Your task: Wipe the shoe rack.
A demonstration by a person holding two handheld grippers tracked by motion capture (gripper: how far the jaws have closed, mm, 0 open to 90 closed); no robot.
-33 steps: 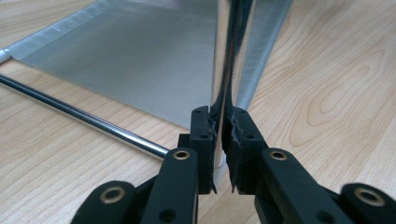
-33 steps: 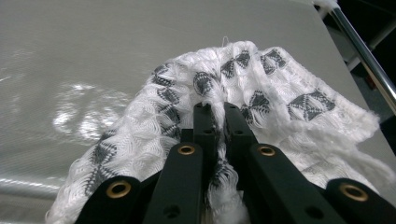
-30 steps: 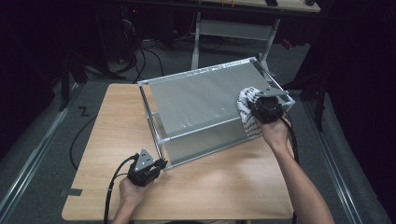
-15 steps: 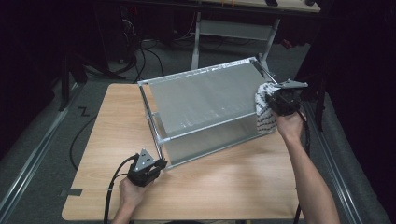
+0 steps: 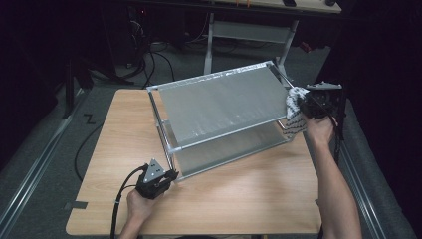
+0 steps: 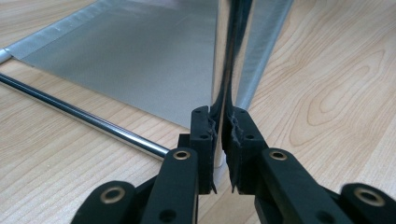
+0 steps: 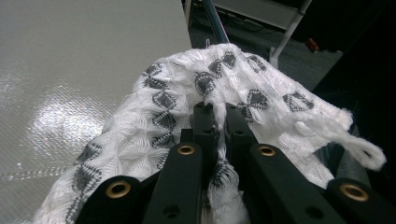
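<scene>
My left tongs (image 6: 219, 135) clamp the shelf's (image 5: 224, 107) corner post (image 6: 220, 70) on the table (image 5: 249, 194). My right tongs (image 7: 215, 121) pinch a cloth (image 7: 187, 116), seemingly against the shelf's far edge.

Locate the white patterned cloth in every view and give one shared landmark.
High view: the cloth hangs at the rack's right end, clamped in the right gripper.
Left gripper view: a rack post and wooden tabletop.
Right gripper view: centre, draped over the jaws.
Shared landmark: the grey metal rack shelf.
</scene>
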